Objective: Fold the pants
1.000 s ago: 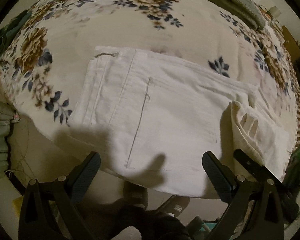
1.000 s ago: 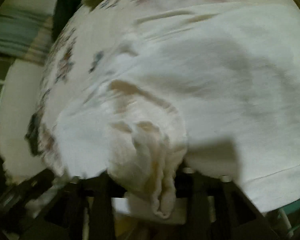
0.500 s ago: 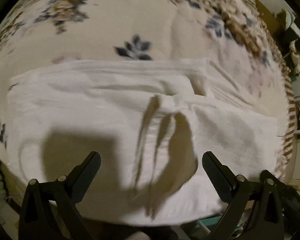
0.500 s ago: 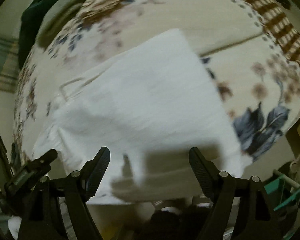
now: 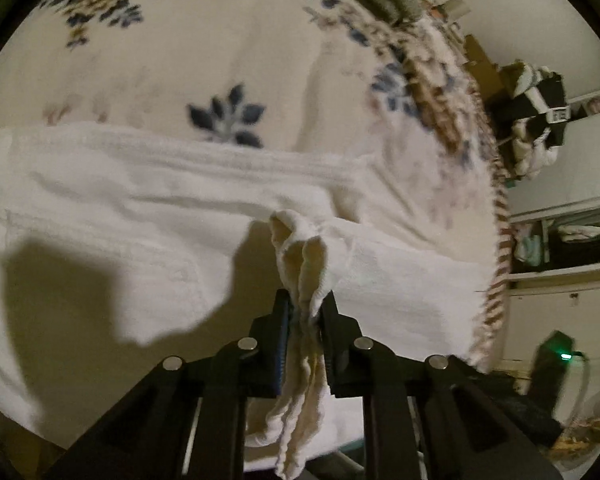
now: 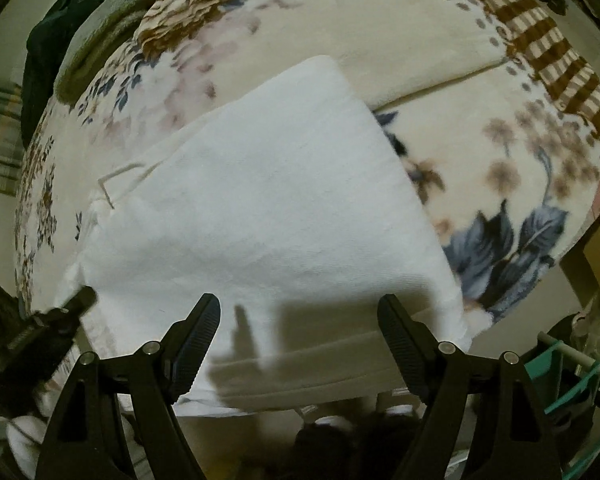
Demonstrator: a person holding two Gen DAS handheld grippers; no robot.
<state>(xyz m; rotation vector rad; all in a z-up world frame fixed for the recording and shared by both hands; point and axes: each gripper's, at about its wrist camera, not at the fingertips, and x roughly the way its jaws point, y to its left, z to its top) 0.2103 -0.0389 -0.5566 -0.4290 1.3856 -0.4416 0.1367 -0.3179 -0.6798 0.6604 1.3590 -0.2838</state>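
Left gripper [image 5: 305, 308] clamped on a bunched edge of the white pants [image 5: 148, 216] — presumably to carry the next fold — while the right gripper [image 6: 300, 336] hovers with fingers spread, holding nothing.

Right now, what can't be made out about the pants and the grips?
- Left wrist view: left hand-held gripper pinches the white pants; which part is unclear, bunched.
- Right wrist view: near pants edge is shadowed behind the open right hand-held gripper.
- Floral blanket is blurred.
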